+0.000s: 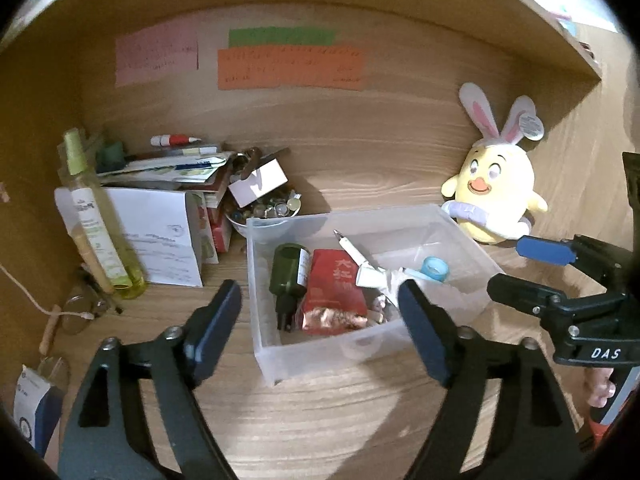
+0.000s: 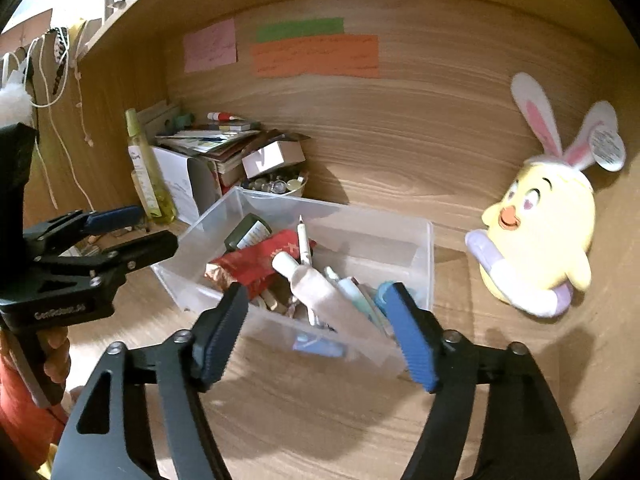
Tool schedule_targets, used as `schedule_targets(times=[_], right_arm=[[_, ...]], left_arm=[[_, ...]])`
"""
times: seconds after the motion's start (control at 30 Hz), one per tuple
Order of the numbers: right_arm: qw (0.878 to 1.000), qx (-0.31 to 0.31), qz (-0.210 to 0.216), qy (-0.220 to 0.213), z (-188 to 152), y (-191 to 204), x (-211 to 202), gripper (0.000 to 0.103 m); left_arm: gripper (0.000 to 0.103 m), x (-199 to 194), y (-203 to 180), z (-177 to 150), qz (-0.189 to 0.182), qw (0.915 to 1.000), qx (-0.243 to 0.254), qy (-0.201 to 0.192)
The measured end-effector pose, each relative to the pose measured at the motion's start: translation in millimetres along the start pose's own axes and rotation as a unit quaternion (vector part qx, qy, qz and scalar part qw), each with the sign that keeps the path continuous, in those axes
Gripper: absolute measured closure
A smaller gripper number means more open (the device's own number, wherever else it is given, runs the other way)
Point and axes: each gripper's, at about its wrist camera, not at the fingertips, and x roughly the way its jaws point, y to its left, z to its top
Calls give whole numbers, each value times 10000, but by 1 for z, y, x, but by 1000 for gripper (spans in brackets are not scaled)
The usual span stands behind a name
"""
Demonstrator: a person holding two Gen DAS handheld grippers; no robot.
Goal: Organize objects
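Two grippers are hovering released over the wooden desk. From the left wrist view, my left gripper (image 1: 320, 316) is standing wide apart before the clear plastic bin (image 1: 472, 252), which is holding a red packet (image 1: 334, 280) and green bottle (image 1: 289, 268). From the right wrist view, my right gripper (image 2: 318, 328) is gaping above the bin's near wall, and a yellow chick plush (image 2: 548, 236) is sitting to the right, apart from the bin.

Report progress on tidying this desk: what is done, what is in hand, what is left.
Done: the clear bin already holds a dark green bottle, red packet, pen and tubes.
In hand: nothing; the left claw and right claw hang open and empty near the bin.
Left: the spray bottle, paper pile, bead bowl and chick plush sit outside it.
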Motion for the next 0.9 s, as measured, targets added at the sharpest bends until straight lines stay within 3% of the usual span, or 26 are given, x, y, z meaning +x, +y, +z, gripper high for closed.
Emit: schedule_targets(times=[0.2,0.9], right_arm=[[9994,213,-178,-189,-18,-5,-15,20],[9991,242,-172,-288,-36,-3,-29,19]], left_arm=[[7,-15,-11,-15,61,9998,149,-143],[5,-15,-8,-27,-144,9998,-121,-45]])
